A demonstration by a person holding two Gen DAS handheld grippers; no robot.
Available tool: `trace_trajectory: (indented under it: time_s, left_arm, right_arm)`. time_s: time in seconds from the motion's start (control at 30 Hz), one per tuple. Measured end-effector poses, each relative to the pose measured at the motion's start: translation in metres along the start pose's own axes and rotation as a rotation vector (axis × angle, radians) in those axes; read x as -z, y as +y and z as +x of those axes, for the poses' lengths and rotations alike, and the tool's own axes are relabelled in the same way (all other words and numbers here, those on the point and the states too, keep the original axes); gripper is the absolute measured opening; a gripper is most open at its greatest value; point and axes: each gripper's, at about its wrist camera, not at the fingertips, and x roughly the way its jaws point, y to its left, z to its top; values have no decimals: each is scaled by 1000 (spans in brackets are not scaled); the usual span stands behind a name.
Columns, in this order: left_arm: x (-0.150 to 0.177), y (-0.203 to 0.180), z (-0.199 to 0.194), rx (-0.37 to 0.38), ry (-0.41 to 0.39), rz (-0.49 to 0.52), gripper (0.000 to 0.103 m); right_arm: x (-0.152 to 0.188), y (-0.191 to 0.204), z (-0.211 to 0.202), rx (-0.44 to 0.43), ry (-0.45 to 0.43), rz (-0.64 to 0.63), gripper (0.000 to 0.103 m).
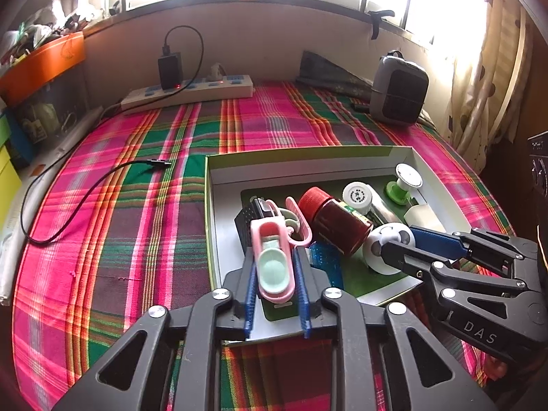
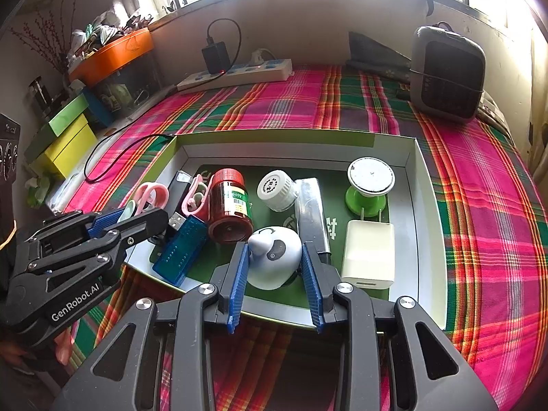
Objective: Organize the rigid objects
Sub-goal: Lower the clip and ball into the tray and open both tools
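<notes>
Between my left gripper's blue pads sits a pink case with a pale mint scoop set in it, pinched on both long sides and poking out over the near edge of the cardboard box. Item two: my right gripper brackets a white egg-shaped gadget with grey spots; both pads touch its flanks, so I hold it, low over the box's green floor.

Box contents, read from the right wrist view with that gripper at 6 o'clock:
- blue see-through stick with a metal plug, at 9 o'clock, just beside the egg;
- red-lidded jar lying on its side, at 11 o'clock, touching the egg's upper edge;
- white round-capped bottle, at 12 o'clock;
- silvery bar, at 1 o'clock, running toward my right finger;
- green spool with a white disc top, at 2 o'clock;
- cream plug block, at 3 o'clock, near the box's right wall;
- pink scissors handles, at 10 o'clock, by my left gripper.

Surroundings: plaid cloth under everything; white power strip with a black charger at the far wall; loose black cable at 9 o'clock; grey heater at 1 o'clock; orange tub on the far left shelf.
</notes>
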Motion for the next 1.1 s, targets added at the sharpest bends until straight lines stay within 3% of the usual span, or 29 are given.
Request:
trace_trajectory:
  time_s: [0.63, 0.8, 1.1]
  left_arm:
    - [7, -5, -15, -10, -20, 5, 28]
    - [12, -8, -25, -23, -26, 1, 29]
    - [19, -12, -44, -32, -58, -13, 29]
  right_arm:
    - [1, 1, -8, -11, -25, 14, 35]
    - [3, 5, -16, -13, -48, 7, 45]
    - [7, 13, -34, 5, -88, 6, 45]
